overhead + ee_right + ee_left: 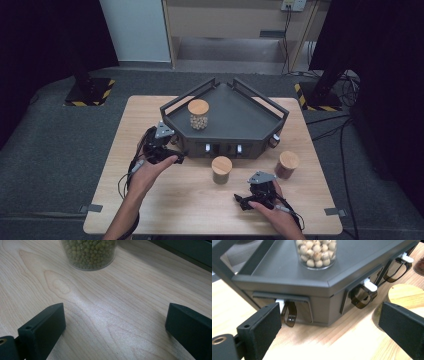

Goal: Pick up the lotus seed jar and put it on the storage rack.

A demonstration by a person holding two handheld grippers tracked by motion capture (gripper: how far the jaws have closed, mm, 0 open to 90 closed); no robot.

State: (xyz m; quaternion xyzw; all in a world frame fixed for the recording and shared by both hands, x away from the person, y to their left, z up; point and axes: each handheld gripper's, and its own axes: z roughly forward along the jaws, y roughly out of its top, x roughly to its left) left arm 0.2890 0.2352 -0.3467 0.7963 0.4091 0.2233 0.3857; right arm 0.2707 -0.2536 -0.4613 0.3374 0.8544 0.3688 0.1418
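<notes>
A dark grey angular tray point(235, 117) with raised rails stands at the back of the wooden table. On it sits a glass jar of pale beans point(198, 114) with a wooden lid. My left gripper point(176, 151) is at the tray's front left corner. In the left gripper view it point(329, 325) is open, facing the tray's front wall point(319, 307) and its white-tabbed clips point(370, 285), below the pale bean jar point(317, 252). My right gripper point(245, 198) rests low near the front edge. It point(115, 325) is open with nothing between its jaws and faces a jar of green beans point(88, 253).
The green bean jar point(221, 169) stands in front of the tray, and its wooden lid point(404, 295) shows by the left gripper's right jaw. A jar of red beans point(286, 164) stands to its right. Bare tabletop point(190, 205) lies between the two hands.
</notes>
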